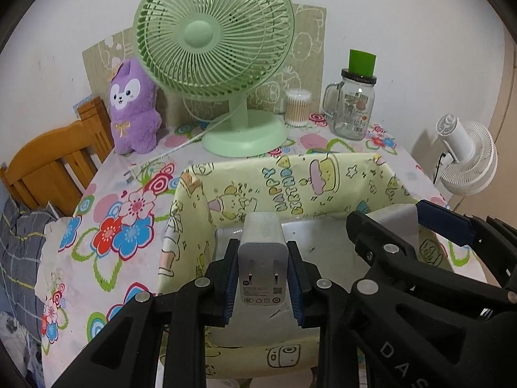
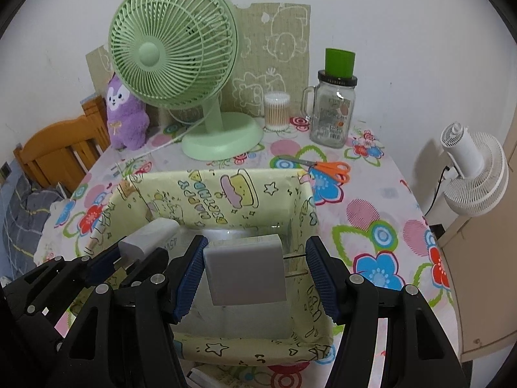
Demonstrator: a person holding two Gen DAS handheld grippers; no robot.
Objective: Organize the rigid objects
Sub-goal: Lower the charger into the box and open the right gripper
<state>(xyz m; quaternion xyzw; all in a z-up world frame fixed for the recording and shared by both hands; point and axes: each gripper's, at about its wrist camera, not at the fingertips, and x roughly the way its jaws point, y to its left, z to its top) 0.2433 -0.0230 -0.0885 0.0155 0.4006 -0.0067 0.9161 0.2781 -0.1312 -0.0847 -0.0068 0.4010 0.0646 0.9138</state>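
Here's the bench (image 2: 381,226) under its flowered cloth, and at its middle sits the box (image 2: 226,190), lined in yellow cartoon print, open at the top. Behind the box at twelve o'clock stands the green fan (image 1: 215,32), its white cord trailing off toward eight o'clock. At the fan's nine o'clock, a purple plush (image 1: 132,110) leans by the wall. At the fan's three o'clock, a tub of swabs (image 2: 277,111), then a jar (image 2: 334,113) with a green cup on its lid. Orange scissors (image 2: 326,168) lie flat on the cloth just beyond the box's far right corner. Off the bench at three o'clock, a white fan (image 2: 475,174); at nine o'clock, a wooden chair (image 1: 51,165).

Now the action, both over the box. Left gripper (image 1: 262,271) is clenched on a white charger (image 1: 262,258), blue pads pressing its two sides, prongs facing the camera, the body reaching out over the box floor. Right gripper (image 2: 255,274) has its jaws spread around a white adapter (image 2: 247,271): the left pad meets the block's edge, the right pad stands apart from its body with only the two thin prongs reaching toward it. Whether that counts as a grip, I cannot tell. The adapter is inside the box outline, above its pale floor.
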